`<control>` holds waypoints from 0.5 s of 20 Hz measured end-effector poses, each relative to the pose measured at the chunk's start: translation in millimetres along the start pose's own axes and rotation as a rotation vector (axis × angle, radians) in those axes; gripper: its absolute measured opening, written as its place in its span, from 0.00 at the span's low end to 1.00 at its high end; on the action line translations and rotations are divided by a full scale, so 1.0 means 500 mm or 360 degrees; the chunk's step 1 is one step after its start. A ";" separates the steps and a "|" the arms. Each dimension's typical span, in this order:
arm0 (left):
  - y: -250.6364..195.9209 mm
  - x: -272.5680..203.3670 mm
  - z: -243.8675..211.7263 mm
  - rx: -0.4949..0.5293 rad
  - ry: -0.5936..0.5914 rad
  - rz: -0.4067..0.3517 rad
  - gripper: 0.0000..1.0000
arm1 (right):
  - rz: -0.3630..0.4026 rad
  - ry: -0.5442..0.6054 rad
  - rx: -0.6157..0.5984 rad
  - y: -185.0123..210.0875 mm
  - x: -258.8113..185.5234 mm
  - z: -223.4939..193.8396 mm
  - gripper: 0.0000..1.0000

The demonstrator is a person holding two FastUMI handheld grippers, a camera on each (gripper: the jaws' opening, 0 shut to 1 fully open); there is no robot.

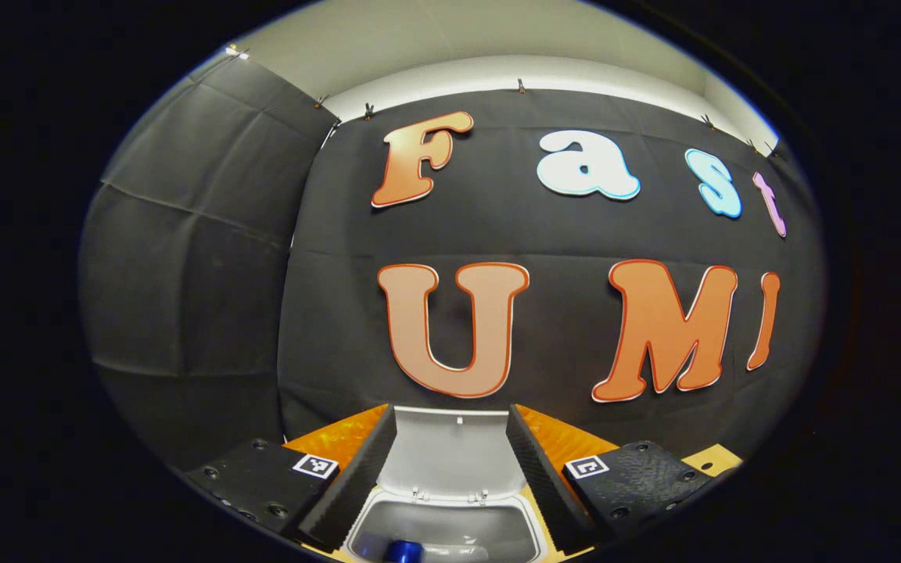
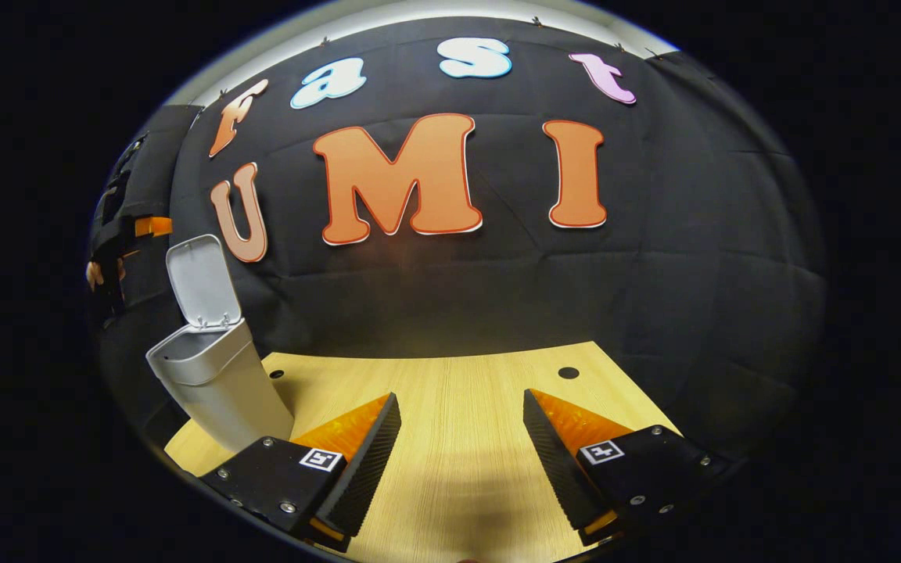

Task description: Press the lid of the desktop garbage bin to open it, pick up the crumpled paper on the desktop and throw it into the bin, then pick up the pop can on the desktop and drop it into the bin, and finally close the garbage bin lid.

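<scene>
Left hand-held gripper (image 1: 450, 477) spread, empty, right above open bin (image 1: 450, 528); can (image 1: 402, 550) inside. Right hand-held gripper (image 2: 462, 453) spread. Risk: shoving upright lid (image 1: 454, 461) tips bin.

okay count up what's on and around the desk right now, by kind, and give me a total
Garbage bin, lid up: 1
Blue pop can, inside the bin: 1
Grippers, fingers apart, left over the bin, right over the desktop: 2
Total: 4

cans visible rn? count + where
1: a blue pop can lies inside the open bin, seen between the left gripper fingers. More may be hidden deeper inside.
</scene>
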State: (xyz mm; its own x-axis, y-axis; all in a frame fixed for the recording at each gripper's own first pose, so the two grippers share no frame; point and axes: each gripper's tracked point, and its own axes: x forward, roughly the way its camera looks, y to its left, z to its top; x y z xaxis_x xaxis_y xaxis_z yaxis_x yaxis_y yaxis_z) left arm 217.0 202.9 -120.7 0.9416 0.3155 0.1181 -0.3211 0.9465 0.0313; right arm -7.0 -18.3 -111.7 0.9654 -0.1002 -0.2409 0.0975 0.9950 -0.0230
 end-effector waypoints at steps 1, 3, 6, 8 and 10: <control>0.001 0.014 0.010 -0.0013 0.0001 -0.0003 0.89 | -0.0001 -0.0005 0.0000 0.000 -0.002 0.003 0.94; 0.000 0.039 0.024 -0.0027 0.0009 -0.0015 0.90 | -0.0008 -0.0007 0.0002 -0.004 -0.003 0.003 0.94; 0.005 0.084 0.037 -0.0021 0.0024 -0.0013 0.90 | -0.0017 -0.0002 0.0009 -0.008 -0.010 0.002 0.94; 0.001 0.110 0.028 -0.0030 0.0063 -0.0022 0.90 | -0.0021 -0.0007 0.0008 -0.010 -0.011 0.003 0.94; 0.004 0.140 0.010 -0.0037 0.0109 0.0001 0.92 | -0.0028 -0.0009 0.0009 -0.013 -0.014 0.003 0.94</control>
State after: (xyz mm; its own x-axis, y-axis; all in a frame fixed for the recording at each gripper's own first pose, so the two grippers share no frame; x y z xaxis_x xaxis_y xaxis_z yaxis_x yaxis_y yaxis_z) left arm 282.0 226.7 -107.5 0.9464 0.3190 0.0501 -0.3198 0.9475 0.0081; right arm -14.2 -24.1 -108.4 0.9648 -0.1175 -0.2353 0.1157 0.9930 -0.0216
